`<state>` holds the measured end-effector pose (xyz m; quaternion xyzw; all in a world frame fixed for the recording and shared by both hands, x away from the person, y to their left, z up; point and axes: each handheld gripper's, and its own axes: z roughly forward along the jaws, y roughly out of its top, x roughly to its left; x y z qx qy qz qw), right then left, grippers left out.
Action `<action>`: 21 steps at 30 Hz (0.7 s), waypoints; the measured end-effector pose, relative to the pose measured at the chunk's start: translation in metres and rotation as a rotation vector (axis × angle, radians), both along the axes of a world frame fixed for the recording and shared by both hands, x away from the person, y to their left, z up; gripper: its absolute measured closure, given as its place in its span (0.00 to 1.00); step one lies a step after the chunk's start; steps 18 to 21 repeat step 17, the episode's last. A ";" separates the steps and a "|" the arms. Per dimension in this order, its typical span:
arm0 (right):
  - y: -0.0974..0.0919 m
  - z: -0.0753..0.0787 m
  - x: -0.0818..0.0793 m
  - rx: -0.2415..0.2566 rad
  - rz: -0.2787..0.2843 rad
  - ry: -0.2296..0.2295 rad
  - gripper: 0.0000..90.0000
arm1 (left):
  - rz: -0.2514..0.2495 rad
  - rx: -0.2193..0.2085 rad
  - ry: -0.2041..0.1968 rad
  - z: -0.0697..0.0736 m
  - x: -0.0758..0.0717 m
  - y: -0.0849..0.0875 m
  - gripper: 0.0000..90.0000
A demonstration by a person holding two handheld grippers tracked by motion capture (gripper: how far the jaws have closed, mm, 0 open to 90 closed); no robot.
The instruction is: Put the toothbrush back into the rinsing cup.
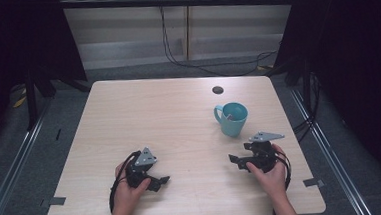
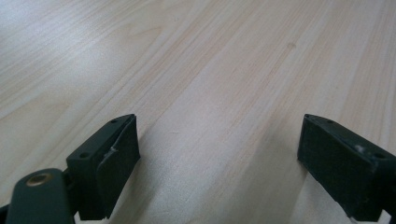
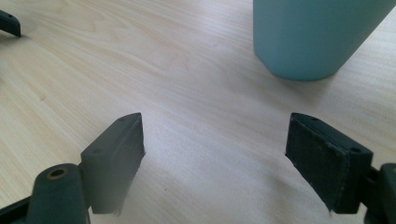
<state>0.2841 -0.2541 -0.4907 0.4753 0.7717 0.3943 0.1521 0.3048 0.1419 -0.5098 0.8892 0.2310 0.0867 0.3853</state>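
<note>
Teal ceramic mug [image 1: 232,118] upright at 12 o'clock of right gripper [image 1: 242,160]; both grippers, left gripper [image 1: 159,181] too, wide open, empty. Risk: off-centre approach could tip it on the pale wooden counter [image 1: 169,114].

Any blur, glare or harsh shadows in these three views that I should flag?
High view: even light on the table, dark surroundings, the teal mug sharp. Left gripper view: the left gripper has soft-edged jaws; mild sheen on the wood. Right gripper view: the right gripper has its left jaw blurred; soft shadow under the mug.
</note>
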 end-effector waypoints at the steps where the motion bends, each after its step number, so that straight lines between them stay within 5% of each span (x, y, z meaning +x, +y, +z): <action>1: 0.000 -0.001 -0.001 -0.001 0.002 0.000 0.21 | 0.000 0.000 0.000 0.000 0.000 0.000 0.14; 14: -0.004 -0.015 -0.008 -0.064 0.014 0.042 0.18 | -0.001 0.001 -0.001 0.000 0.000 0.000 0.14; 21: -0.004 -0.018 -0.009 -0.074 0.020 0.026 0.17 | -0.002 0.000 0.000 0.000 0.000 0.000 0.14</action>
